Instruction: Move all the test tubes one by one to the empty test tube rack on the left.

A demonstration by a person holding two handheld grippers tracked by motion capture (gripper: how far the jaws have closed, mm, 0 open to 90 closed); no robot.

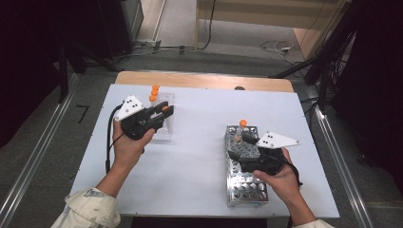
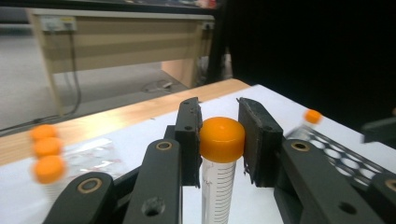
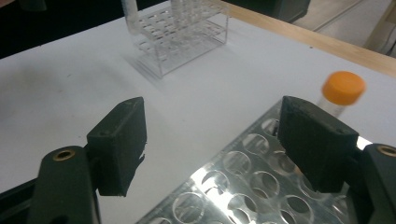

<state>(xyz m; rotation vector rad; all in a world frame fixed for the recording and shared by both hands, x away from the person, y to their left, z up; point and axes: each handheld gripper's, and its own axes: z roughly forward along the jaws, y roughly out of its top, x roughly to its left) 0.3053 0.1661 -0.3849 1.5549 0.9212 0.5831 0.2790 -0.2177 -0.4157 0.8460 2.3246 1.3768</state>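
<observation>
Two racks frame the job, which looks like moving orange-capped tubes from the clear acrylic rack (image 1: 164,118) at about ten o'clock on the white table (image 1: 199,156) to the perforated metal rack (image 1: 244,166) at about four o'clock. Starting at the left, the left gripper (image 1: 164,113) is pinching an orange-capped centrifuge tube (image 2: 220,161) just under its cap, the tube hanging upright between the pads near the acrylic rack, where three more capped tubes (image 1: 154,93) stand at its twelve o'clock end. I judge the carry is in hand: next, the tube must travel toward three o'clock across bare tabletop and drop plumb into a free hole. Further right, the right gripper (image 1: 243,145) hovers over the metal rack with jaws spread and nothing between them; one capped tube (image 3: 340,93) already stands at that rack's twelve o'clock end. Open room lies between the racks; the right gripper crowds the landing holes.
</observation>
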